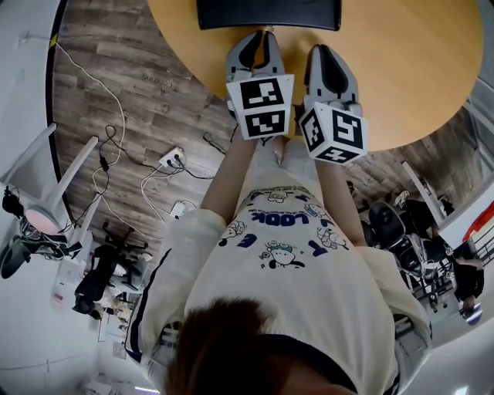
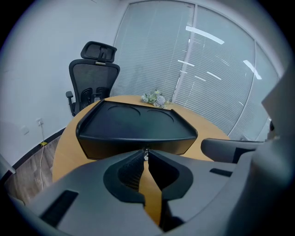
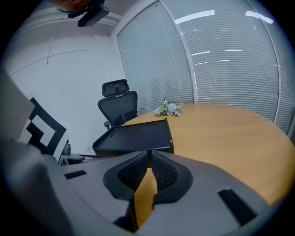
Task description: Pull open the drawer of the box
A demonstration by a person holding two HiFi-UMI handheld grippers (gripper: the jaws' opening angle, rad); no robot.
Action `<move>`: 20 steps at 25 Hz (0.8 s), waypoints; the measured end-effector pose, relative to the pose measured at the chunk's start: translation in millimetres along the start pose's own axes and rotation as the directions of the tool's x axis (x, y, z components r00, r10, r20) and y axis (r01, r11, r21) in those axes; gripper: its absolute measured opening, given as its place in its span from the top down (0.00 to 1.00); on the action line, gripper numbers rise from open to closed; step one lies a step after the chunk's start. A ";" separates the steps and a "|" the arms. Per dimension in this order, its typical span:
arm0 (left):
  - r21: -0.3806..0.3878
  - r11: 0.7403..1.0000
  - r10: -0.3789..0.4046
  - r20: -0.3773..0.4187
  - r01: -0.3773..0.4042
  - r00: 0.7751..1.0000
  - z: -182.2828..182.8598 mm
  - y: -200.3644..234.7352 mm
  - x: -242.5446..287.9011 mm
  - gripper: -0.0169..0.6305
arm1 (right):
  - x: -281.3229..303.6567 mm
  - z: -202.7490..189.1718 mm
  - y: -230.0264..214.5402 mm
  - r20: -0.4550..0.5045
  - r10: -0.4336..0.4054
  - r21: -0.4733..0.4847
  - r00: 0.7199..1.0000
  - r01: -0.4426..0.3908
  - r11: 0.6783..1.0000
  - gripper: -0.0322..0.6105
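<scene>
A black box [image 1: 268,14] with a tray-like top stands on the round wooden table [image 1: 417,69], at the top of the head view. In the left gripper view the box [image 2: 133,126] fills the middle, and a small silver knob [image 2: 146,155] shows on its front. My left gripper [image 2: 146,152] is shut, with its tips right at that knob; whether they pinch it is unclear. From above, the left gripper [image 1: 262,35] reaches the box's front edge. My right gripper [image 1: 326,50] is beside it, also shut [image 3: 149,154] and holding nothing, with the box [image 3: 133,136] ahead to its left.
A small bunch of flowers [image 2: 154,98] lies on the table behind the box. A black office chair [image 2: 94,73] stands past the table, against a wall of window blinds. A power strip with cables [image 1: 174,158] lies on the wood floor to the left.
</scene>
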State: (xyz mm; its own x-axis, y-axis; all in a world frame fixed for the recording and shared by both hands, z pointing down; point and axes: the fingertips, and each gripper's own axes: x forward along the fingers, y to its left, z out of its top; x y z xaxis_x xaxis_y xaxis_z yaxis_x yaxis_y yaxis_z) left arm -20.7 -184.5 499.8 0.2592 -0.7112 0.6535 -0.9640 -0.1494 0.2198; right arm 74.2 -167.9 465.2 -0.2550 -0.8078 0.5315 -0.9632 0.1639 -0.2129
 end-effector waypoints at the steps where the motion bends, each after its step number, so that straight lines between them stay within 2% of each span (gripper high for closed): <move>1: 0.000 1.000 0.002 -0.002 -0.002 1.000 -0.4 -0.2 0.8 0.95 | 0.4 -0.3 -0.9 -0.002 0.000 0.002 1.000 0.000 1.000 0.88; 4: -0.005 1.000 -0.003 -0.009 0.003 1.000 -2.6 -3.6 2.3 0.93 | 0.3 -1.7 -4.3 -0.006 -0.001 0.006 1.000 0.001 1.000 0.88; 6: -0.021 1.000 -0.017 -0.018 0.016 1.000 -5.7 -5.7 4.5 0.81 | 1.4 -3.6 -5.7 -0.009 -0.002 0.006 1.000 0.002 1.000 0.88; 20: -0.031 0.999 -0.019 -0.077 0.016 0.997 -12.5 -3.3 18.6 0.81 | 8.6 -3.5 -10.7 -0.022 -0.012 0.023 1.000 0.013 1.000 0.88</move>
State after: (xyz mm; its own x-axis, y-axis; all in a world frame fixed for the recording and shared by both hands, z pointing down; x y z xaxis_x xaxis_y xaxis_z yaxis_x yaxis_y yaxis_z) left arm -12.0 -188.6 520.3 0.2809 -0.6534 0.7030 -0.9574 -0.1398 0.2525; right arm 82.0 -174.6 474.8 -0.2449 -0.7971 0.5520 -0.9642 0.1406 -0.2248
